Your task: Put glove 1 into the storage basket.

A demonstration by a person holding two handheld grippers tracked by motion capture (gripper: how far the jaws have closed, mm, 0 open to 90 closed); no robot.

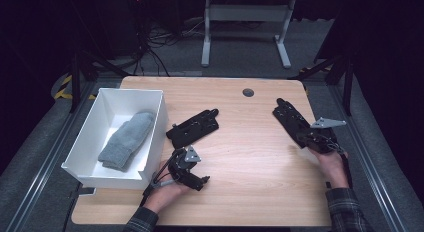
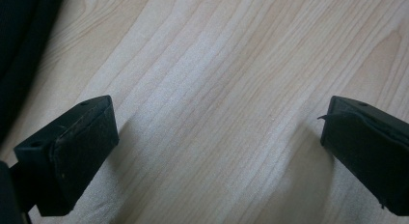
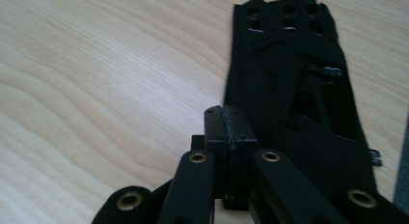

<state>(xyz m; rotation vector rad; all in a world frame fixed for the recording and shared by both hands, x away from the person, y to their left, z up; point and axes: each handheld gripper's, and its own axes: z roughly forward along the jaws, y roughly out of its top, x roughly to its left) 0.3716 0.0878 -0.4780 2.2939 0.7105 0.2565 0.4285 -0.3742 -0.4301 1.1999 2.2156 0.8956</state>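
While the right gripper [image 3: 225, 119] grips it, the black glove [image 1: 292, 119] points diagonally away.

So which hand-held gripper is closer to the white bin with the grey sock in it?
Left. The left hand-held gripper sits just off the bin's near right corner; the right hand-held gripper is across the table by a black glove.

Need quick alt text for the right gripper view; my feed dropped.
The right hand-held gripper has its jaws shut together, with nothing visibly between them, just left of a black fingerless glove lying flat on the light wooden table.
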